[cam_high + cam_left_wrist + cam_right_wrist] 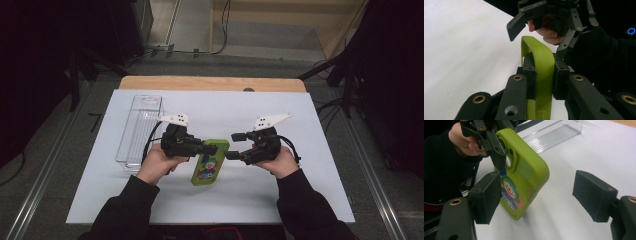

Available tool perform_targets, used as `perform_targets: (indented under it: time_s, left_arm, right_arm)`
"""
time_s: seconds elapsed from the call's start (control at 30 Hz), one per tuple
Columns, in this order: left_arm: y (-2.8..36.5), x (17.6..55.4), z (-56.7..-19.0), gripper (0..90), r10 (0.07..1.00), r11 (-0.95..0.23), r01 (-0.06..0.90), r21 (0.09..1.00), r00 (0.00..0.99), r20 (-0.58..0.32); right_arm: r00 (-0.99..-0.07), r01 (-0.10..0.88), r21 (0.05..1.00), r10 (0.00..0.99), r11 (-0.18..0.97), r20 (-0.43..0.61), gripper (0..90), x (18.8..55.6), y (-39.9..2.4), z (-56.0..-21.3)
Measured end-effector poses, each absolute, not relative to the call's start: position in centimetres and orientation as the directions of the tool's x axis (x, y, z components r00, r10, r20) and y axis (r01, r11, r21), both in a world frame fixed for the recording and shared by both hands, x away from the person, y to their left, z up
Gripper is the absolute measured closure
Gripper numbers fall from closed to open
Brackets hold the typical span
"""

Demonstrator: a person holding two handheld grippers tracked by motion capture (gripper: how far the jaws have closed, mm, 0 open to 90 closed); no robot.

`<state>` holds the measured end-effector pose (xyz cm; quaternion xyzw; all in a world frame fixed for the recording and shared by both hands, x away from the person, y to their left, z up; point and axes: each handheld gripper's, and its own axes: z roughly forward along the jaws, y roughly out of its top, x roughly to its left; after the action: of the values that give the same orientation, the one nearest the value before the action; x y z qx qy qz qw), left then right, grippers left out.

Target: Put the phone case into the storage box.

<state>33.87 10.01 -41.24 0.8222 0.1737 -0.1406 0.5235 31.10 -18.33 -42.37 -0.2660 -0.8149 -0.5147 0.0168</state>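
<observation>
A lime-green phone case [210, 161] with a clown picture on its back stands tilted at mid-table, its lower corner on the white sheet. My left gripper [206, 148] is shut on the case's upper edge; in the left gripper view both pads press the green rim [541, 72]. My right gripper [234, 146] is open just right of the case, touching nothing. In the right gripper view the case [524, 172] sits by the left pad [487, 197], and the wide gap reaches to the right pad [594, 195]. The left gripper's fingers [496, 152] clamp near the camera cut-out.
A clear plastic tray [140, 130] lies lengthwise at the left of the white sheet [280, 190], also seen as the clear tray [554, 135] behind the case. The wooden table edge [210, 82] runs along the back. Cables and dark stands surround the table.
</observation>
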Motion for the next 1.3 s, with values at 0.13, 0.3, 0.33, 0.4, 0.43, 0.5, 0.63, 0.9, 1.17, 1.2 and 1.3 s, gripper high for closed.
perform_targets:
  time_s: [0.13, 0.3, 0.33, 0.4, 0.43, 0.5, 0.63, 0.9, 1.17, 1.2, 1.3]
  left_arm:
    - [9.90, 33.76, -41.23, 78.2, 0.128, -0.391, 0.433, 0.812, 0.899, -0.418]
    - [9.82, 33.68, -41.22, 78.2, 0.115, -0.398, 0.426, 0.812, 0.902, -0.417]
    - [9.79, 33.66, -41.23, 78.2, 0.114, -0.397, 0.424, 0.814, 0.903, -0.414]
    - [9.77, 33.63, -41.23, 78.2, 0.105, -0.398, 0.421, 0.815, 0.904, -0.415]
    - [9.76, 33.63, -41.24, 78.2, 0.102, -0.395, 0.422, 0.816, 0.903, -0.417]
    - [9.78, 33.62, -41.22, 78.2, 0.097, -0.393, 0.420, 0.818, 0.904, -0.417]
    - [9.86, 33.65, -41.20, 78.2, 0.086, -0.390, 0.419, 0.820, 0.903, -0.421]
    - [9.77, 33.60, -41.32, 78.2, 0.075, -0.391, 0.411, 0.823, 0.906, -0.417]
    - [9.94, 33.61, -41.37, 77.8, 0.071, -0.393, 0.392, 0.832, 0.915, -0.397]
    - [10.04, 33.69, -41.36, 77.8, 0.070, -0.393, 0.390, 0.833, 0.916, -0.395]
    - [10.22, 33.73, -41.34, 77.5, 0.067, -0.383, 0.393, 0.836, 0.915, -0.399]
  right_arm:
    - [-0.869, 0.438, 0.833, 0.397, 0.339, 0.296, 28.8, 31.20, -18.23, -42.55]
    - [-0.877, 0.428, 0.832, 0.384, 0.352, 0.289, 33.0, 31.39, -18.07, -42.80]
    - [-0.877, 0.431, 0.830, 0.382, 0.355, 0.292, 34.2, 31.38, -18.04, -42.81]
    - [-0.879, 0.430, 0.829, 0.377, 0.359, 0.293, 35.9, 31.38, -17.96, -42.85]
    - [-0.882, 0.428, 0.829, 0.368, 0.360, 0.296, 36.7, 31.40, -17.88, -42.89]
    - [-0.882, 0.431, 0.826, 0.364, 0.363, 0.301, 38.8, 31.38, -17.77, -42.95]
    - [-0.885, 0.433, 0.826, 0.345, 0.361, 0.313, 42.0, 31.48, -17.71, -43.12]
    - [-0.891, 0.427, 0.837, 0.315, 0.343, 0.326, 52.0, 31.45, -17.73, -43.12]
    - [-0.905, 0.409, 0.840, 0.274, 0.356, 0.325, 69.4, 31.27, -17.95, -42.85]
    - [-0.905, 0.412, 0.838, 0.267, 0.356, 0.331, 70.9, 31.25, -17.99, -42.78]
    - [-0.910, 0.406, 0.839, 0.245, 0.362, 0.334, 74.1, 31.16, -18.06, -42.48]
